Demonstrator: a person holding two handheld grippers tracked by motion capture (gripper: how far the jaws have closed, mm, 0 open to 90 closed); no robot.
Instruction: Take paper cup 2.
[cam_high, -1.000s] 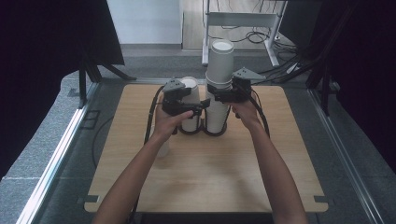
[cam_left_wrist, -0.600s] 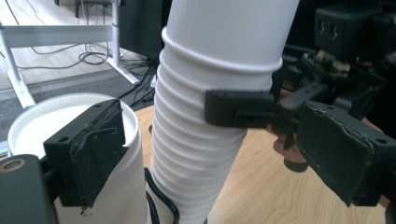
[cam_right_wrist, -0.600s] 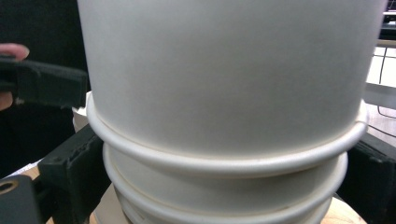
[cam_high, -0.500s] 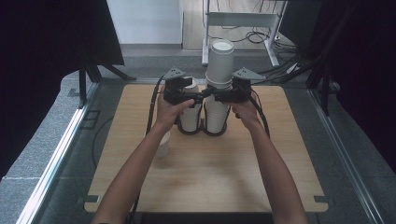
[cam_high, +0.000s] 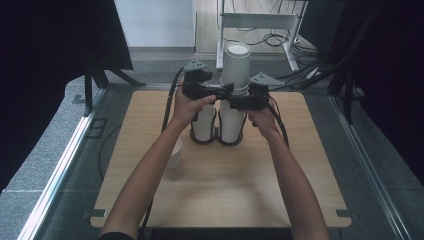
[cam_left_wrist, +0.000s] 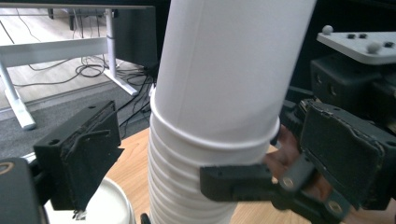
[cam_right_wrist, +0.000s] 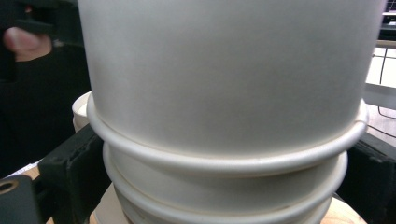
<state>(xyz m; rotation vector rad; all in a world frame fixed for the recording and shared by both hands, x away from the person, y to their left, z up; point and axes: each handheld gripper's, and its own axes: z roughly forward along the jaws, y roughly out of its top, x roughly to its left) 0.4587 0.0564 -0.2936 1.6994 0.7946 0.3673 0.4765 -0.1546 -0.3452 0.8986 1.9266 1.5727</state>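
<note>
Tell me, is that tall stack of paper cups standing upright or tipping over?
Upright. The cup stack rises straight from its black holder, and the left gripper view shows its sides vertical, rims level.

Lone white cup (cam_high: 174, 152) left of frame centre, on wooden table (cam_high: 300, 190). White desk frame (cam_high: 260, 21) at top centre, cables (cam_high: 270, 39) on the floor beneath. Dark curtain (cam_high: 55, 35) fills upper left.

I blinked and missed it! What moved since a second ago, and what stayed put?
The left gripper rose from the short cup stack up toward the tall cup stack, its fingers just opening around it without pressing. The right gripper stayed at the tall stack. The lone cup and the black holder didn't move.
</note>
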